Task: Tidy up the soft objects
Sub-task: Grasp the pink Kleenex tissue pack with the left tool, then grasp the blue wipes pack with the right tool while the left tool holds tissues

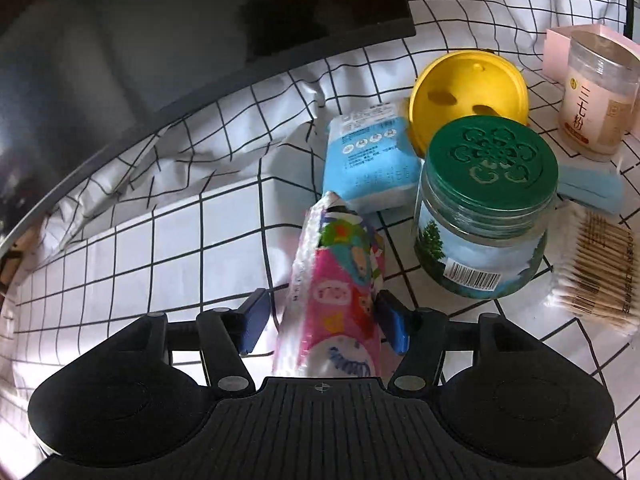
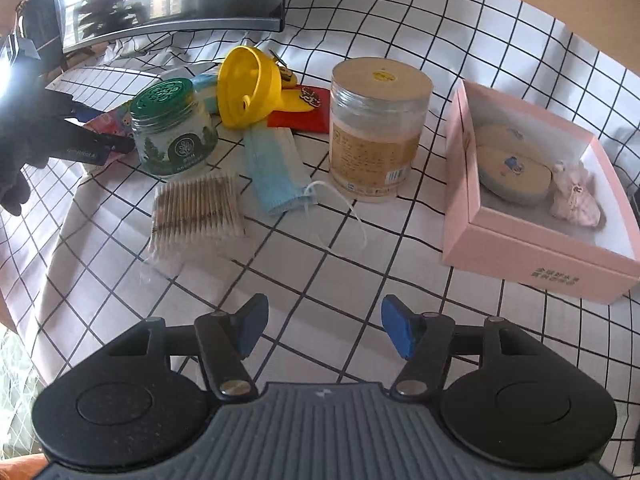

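A pink cartoon-printed tissue pack [image 1: 340, 292] lies between the jaws of my left gripper [image 1: 322, 322]. The jaws stand wide; the right pad touches the pack and the left pad is apart from it. A blue wipes pack [image 1: 366, 162] lies just beyond. A blue face mask [image 2: 276, 172] with loose ear loops lies mid-table, with its edge also in the left wrist view [image 1: 592, 192]. My right gripper [image 2: 324, 326] is open and empty above bare cloth. The left gripper [image 2: 84, 136] shows at the left edge of the right wrist view.
A green-lidded jar [image 1: 480, 208] stands right of the tissue pack. A yellow lid [image 1: 468, 92], a clear powder jar [image 2: 378, 128], a cotton swab pack [image 2: 196, 212], a red packet [image 2: 308, 114] and an open pink box [image 2: 532, 200] sit on the checked tablecloth [image 2: 360, 264]. A monitor [image 1: 160, 40] stands behind.
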The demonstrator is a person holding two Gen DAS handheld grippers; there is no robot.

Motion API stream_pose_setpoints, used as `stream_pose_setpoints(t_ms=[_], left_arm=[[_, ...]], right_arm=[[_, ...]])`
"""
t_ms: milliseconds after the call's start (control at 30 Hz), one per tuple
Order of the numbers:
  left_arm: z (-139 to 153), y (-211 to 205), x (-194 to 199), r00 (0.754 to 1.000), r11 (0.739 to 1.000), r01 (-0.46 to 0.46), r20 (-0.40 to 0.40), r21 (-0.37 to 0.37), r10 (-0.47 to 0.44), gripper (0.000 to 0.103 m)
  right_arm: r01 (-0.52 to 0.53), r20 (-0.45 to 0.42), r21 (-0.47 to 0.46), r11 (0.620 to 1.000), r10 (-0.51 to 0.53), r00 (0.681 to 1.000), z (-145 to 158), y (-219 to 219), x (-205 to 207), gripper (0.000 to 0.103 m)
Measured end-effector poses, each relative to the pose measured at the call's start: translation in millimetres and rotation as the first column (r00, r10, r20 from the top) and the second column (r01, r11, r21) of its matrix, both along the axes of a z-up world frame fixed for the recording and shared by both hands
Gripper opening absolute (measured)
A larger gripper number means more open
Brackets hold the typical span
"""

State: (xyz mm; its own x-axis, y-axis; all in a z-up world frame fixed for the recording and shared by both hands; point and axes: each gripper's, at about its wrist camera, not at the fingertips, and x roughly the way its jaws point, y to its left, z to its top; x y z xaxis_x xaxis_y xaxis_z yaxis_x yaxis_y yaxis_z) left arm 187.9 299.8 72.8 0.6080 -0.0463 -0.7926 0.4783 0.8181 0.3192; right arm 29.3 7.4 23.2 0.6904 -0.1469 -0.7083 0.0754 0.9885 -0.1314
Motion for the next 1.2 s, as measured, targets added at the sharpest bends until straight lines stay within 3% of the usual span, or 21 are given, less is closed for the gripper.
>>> stream_pose_setpoints(t_ms=[100, 200, 267, 400, 433, 500, 567, 667, 767, 833, 900, 967, 1067, 1200], left_arm=[[-0.4, 0.5, -0.8, 1.0, 1.0, 0.003, -0.002, -0.004, -0.003, 0.067], [-3.8, -4.2, -0.7, 1.0, 0.998, 0.006, -0.011, 0.056, -0.006, 0.066], [-5.8, -7.0, -1.7, 0.998, 0.995, -0.024, -0.051, 0.093, 0.029, 0.049], [4.5, 6.7, -12.5, 0.997, 0.998, -0.062, -0.043, 0.007, 0.063, 0.041], [9.8, 12.2, -16.3, 0.996, 0.996, -0.08, -0.04, -0.033, 0.078, 0.035], [22.8, 24.3, -24.6, 0.992, 0.984, -0.124, -0.046, -0.132, 0.119, 0.034], [36.8, 35.8, -36.1, 0.985, 0.961, -0.17, -0.024, -0.219, 0.169, 0.033], [56.0, 49.5, -51.5, 0.97, 0.916, -0.232, -0.01, -0.328, 0.242, 0.033], [65.7, 69.0, -61.8, 0.95, 0.855, -0.294, -0.032, -0.427, 0.311, 0.033], [67.0, 83.8, -65.5, 0.935, 0.81, -0.333, -0.056, -0.483, 0.351, 0.033], [67.2, 98.5, -71.4, 0.923, 0.768, -0.356, -0.07, -0.532, 0.379, 0.033], [65.3, 110.8, -76.6, 0.913, 0.742, -0.371, -0.074, -0.558, 0.401, 0.033], [63.2, 122.1, -89.8, 0.897, 0.726, -0.399, -0.076, -0.56, 0.435, 0.033], [60.3, 140.7, -102.0, 0.882, 0.695, -0.422, -0.085, -0.582, 0.464, 0.033]], right_arm=[[0.006, 0.008, 0.013, 1.0, -0.006, 1.0, 2.7, -4.0, 1.9, 0.063], [-0.005, 0.022, 0.006, 1.0, 0.005, 1.0, 10.2, -1.7, 8.0, 0.063], [-0.035, 0.034, -0.013, 0.999, 0.035, 0.999, 19.3, 4.6, 14.5, 0.063], [-0.117, 0.076, -0.043, 0.992, 0.12, 0.99, 56.5, 23.2, 34.5, 0.063], [-0.139, 0.09, -0.049, 0.989, 0.143, 0.986, 70.5, 29.0, 41.7, 0.063], [-0.177, 0.114, -0.048, 0.983, 0.182, 0.977, 99.1, 42.7, 59.5, 0.063], [-0.202, 0.108, -0.008, 0.979, 0.202, 0.973, 128.5, 58.1, 87.8, 0.067], [-0.197, 0.015, 0.151, 0.969, 0.197, 0.98, 153.4, 77.5, 145.5, 0.071], [-0.094, -0.12, 0.325, 0.941, 0.139, 0.983, 151.1, 92.2, 208.8, 0.071], [0.0, -0.21, 0.393, 0.919, 0.091, 0.973, 136.2, 100.6, 249.9, 0.071], [0.06, -0.26, 0.409, 0.911, 0.053, 0.964, 120.8, 111.7, 278.8, 0.071], [0.078, -0.263, 0.376, 0.923, 0.026, 0.964, 107.2, 122.2, 299.4, 0.07], [0.103, -0.281, 0.296, 0.95, -0.017, 0.96, 90.8, 125.4, 324.7, 0.07], [0.184, -0.36, 0.214, 0.959, -0.097, 0.928, 75.3, 107.4, 330.2, 0.069]])
